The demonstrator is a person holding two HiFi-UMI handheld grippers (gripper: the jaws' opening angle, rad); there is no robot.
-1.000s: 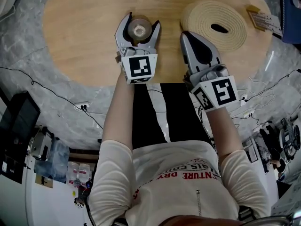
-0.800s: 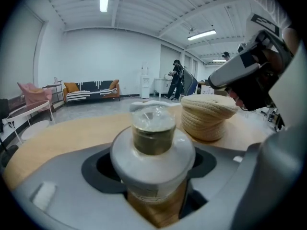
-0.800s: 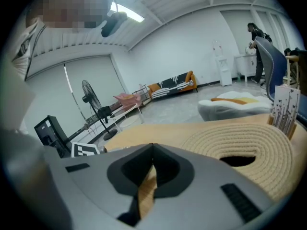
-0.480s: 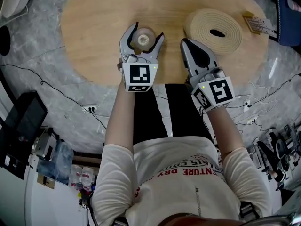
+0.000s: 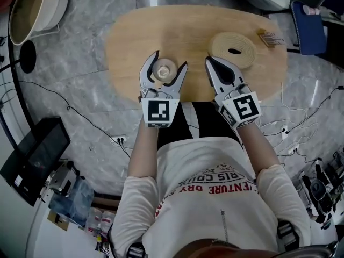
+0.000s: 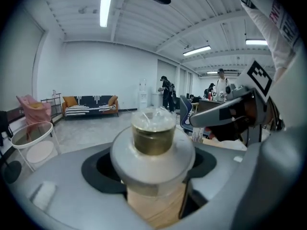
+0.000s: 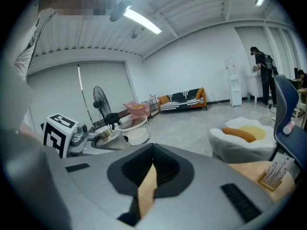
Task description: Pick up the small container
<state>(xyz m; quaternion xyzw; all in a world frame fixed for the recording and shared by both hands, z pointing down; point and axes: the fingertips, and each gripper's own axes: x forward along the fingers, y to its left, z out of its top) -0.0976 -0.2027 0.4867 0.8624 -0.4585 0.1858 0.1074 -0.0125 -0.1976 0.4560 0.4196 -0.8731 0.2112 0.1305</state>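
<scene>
Grey marbled floor (image 5: 86,74) is spread all around, and a pale oval wooden surface (image 5: 134,47) is set upon it, seen from steeply above. Nearest of all, a white shirt with red lettering (image 5: 215,165) is caught low in the head view, and two bare forearms (image 5: 141,155) are stretched forward from it. Next, the left gripper (image 5: 171,59) is held over the near edge of the surface. Its fingers (image 5: 146,71) are closed against both sides of the small clear container with a gold-coloured band (image 5: 164,69). That container is stood upright between them, and wood is seen below it in the left gripper view. Whether it is lifted clear of the surface cannot be told. Just to the right, and apart from it, the right gripper (image 5: 210,61) is pointed the same way. Its fingers are brought together with only a thin sliver of wood showing between them, and nothing is held there. Beyond it, a flat round coil of pale woven rope with a dark oval hole (image 5: 232,50) is laid on the surface. Further right, a small printed card (image 5: 270,38) is placed near the far rim. Farthest off, in the left gripper view, a dark striped sofa with orange cushions (image 6: 91,105) is set against a white wall.
</scene>
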